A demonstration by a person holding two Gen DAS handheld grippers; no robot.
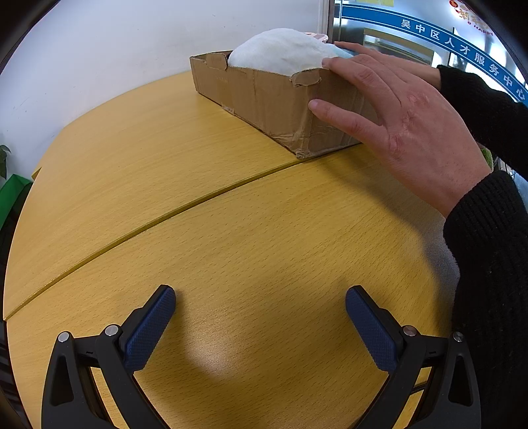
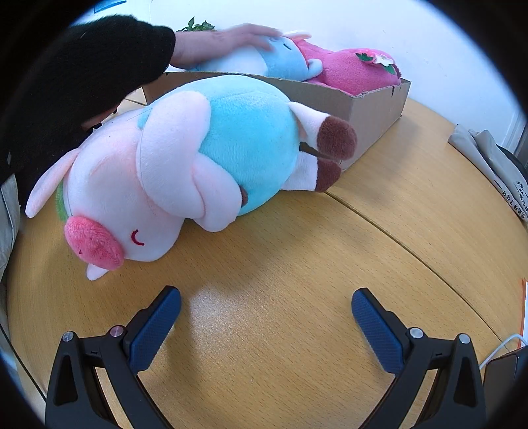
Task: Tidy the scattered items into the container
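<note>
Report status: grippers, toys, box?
Both grippers open, empty. Pig plush on table beside cardboard box. Bare hands at box.

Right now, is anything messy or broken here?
Yes. The pig plush lies on its side on the table, outside the cardboard box. The box's rim is torn and crumpled. A bare hand presses the toys already inside.

Low tabletop views, shared cardboard box [image 1: 264,95]

Potted plant [image 2: 198,25], blue sign [image 1: 439,36]
</note>
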